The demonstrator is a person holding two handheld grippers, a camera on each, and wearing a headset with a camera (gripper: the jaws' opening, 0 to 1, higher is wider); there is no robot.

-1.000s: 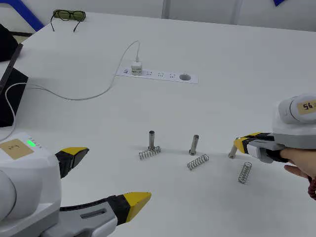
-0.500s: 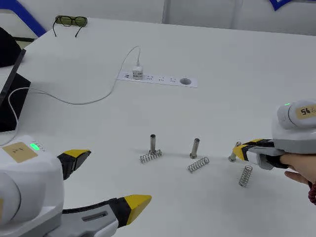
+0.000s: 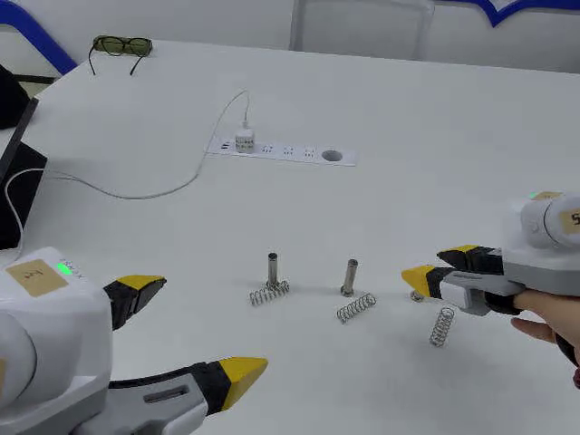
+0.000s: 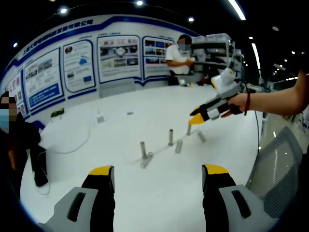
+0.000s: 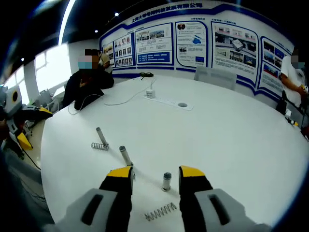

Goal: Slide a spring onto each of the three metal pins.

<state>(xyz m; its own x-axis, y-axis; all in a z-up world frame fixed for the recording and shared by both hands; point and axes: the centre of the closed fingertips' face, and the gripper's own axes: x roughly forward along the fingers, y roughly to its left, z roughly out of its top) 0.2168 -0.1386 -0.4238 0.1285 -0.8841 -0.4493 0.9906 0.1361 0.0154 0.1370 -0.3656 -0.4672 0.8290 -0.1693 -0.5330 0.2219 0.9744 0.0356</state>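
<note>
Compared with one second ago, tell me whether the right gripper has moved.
Yes. The right gripper has advanced left, toward the middle pin; its open jaws now straddle the right pin.

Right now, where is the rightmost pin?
In the right gripper view the pin stands upright in the gap between the right gripper's open jaws, with a spring lying just nearer the camera.

The place looks like a company lab or demonstration hall. A broad white tabletop [image 3: 435, 136] carries a flat white power strip [image 3: 276, 150], blue-framed information posters [image 5: 193, 43] line the curved wall, and small round ceiling spotlights [image 4: 139, 3] shine overhead.
</note>
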